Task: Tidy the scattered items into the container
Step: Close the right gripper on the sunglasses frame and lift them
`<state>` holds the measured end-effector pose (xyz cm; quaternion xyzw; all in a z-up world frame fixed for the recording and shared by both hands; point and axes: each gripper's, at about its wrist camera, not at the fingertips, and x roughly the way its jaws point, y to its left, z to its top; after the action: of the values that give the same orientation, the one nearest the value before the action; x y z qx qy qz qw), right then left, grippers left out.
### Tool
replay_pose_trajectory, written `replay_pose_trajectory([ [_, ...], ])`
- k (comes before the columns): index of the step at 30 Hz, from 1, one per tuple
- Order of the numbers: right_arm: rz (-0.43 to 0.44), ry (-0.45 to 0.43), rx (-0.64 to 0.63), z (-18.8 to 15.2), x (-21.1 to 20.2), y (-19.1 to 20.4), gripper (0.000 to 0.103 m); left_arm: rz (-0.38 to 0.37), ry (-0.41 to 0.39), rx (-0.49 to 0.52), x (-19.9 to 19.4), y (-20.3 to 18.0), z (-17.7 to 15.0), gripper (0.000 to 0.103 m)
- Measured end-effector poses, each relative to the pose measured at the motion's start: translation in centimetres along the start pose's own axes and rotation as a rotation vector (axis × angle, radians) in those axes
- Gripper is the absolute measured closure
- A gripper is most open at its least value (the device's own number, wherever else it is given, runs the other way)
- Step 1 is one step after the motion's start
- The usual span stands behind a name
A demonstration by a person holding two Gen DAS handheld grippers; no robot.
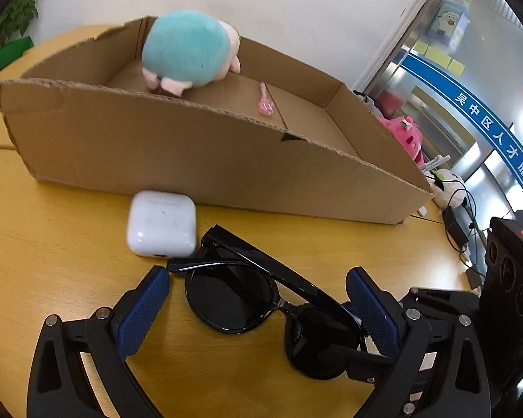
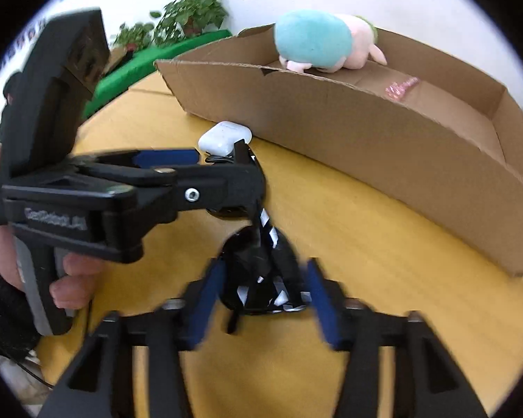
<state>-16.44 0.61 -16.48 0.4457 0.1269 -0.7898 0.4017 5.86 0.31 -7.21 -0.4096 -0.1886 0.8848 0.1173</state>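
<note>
Black sunglasses (image 1: 261,292) are lying on the table (image 1: 52,244) just before the box (image 1: 191,160), beside the earbud case (image 1: 161,223); the left gripper (image 1: 258,308) is straddling them, jaws apart, likely to lift them in; the right gripper (image 2: 261,299) is bracketing a black-and-white bundle (image 2: 265,278), jaws apart, not yet clamped.

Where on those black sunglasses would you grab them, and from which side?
I'd take the sunglasses at the bridge between the two lenses, coming from above with one finger in front of the frame and one behind. They lie folded flat on the table, so the frame is the thinnest firm part there. The left gripper already straddles them, open. The white earbud case sits close by, so keep clear.
</note>
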Motion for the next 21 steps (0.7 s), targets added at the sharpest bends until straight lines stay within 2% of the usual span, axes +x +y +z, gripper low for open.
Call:
replay_pose_trajectory([
  [2,0.023,-0.019,0.047,-0.6,-0.4,-0.4,0.067,-0.023,0.014,-0.004,0.2,-0.3,0.0,0.003],
  [4,0.013,-0.029,0.053,-1.1,-0.7,-0.1,0.067,-0.051,0.031,-0.015,0.3,-0.6,0.1,0.011],
  [6,0.012,-0.033,0.060,-1.3,-0.8,0.2,0.067,-0.053,0.051,-0.011,0.5,-1.0,0.0,0.026],
  [8,0.018,-0.039,0.067,-1.6,-1.0,0.6,0.068,-0.022,0.059,0.010,0.6,-1.4,0.0,0.032],
  [11,0.018,-0.049,0.080,-2.0,-1.3,0.7,0.068,-0.057,0.080,-0.013,0.7,-1.5,-0.1,0.043],
  [13,0.038,-0.054,0.096,-2.3,-1.5,0.6,0.068,-0.107,0.091,-0.032,0.7,-1.5,-0.2,0.057],
  [15,0.077,-0.061,0.114,-2.4,-1.6,0.3,0.068,-0.145,0.115,-0.036,1.1,-1.7,-0.2,0.085],
  [18,0.110,-0.062,0.134,-2.4,-1.5,0.2,0.066,-0.090,0.135,0.015,1.7,-2.8,-0.6,0.089],
  [21,0.127,-0.055,0.152,-2.3,-1.5,0.0,0.066,-0.103,0.142,0.012,1.7,-2.9,-0.8,0.091],
])
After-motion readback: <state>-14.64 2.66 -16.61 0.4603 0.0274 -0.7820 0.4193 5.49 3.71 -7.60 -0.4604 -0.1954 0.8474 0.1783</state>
